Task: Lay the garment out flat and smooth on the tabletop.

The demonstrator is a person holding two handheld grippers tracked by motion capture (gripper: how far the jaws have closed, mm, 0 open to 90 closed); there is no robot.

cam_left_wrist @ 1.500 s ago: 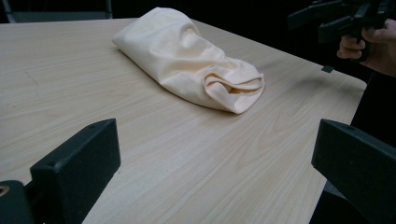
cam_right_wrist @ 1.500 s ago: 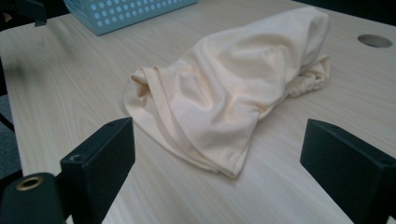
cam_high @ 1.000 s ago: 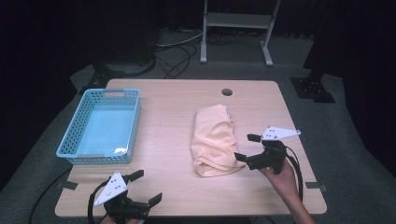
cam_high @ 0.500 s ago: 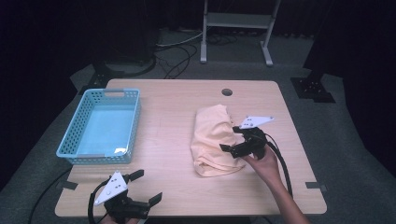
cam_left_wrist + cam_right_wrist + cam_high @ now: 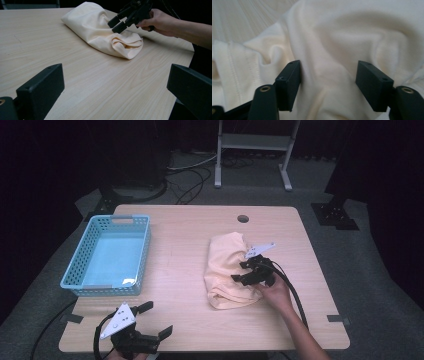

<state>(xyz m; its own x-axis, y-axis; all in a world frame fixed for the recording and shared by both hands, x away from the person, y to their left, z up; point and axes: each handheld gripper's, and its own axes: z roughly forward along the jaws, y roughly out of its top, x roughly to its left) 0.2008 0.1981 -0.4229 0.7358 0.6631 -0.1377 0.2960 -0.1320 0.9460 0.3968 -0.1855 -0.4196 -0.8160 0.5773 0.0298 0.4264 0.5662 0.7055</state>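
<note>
The right tongs [image 5: 241,271], just closing over a fold of the cloth [image 5: 226,270] but not yet pinching, may snag one thin layer that slips free — the left tongs [image 5: 156,319], well clear of that cloth, gape empty.

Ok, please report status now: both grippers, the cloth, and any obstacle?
Right gripper on the cream cloth, jaws just closing around a fold, not yet pinched. Left gripper open, idle at table's near edge. Blue basket off to the side, nothing in the way.
</note>
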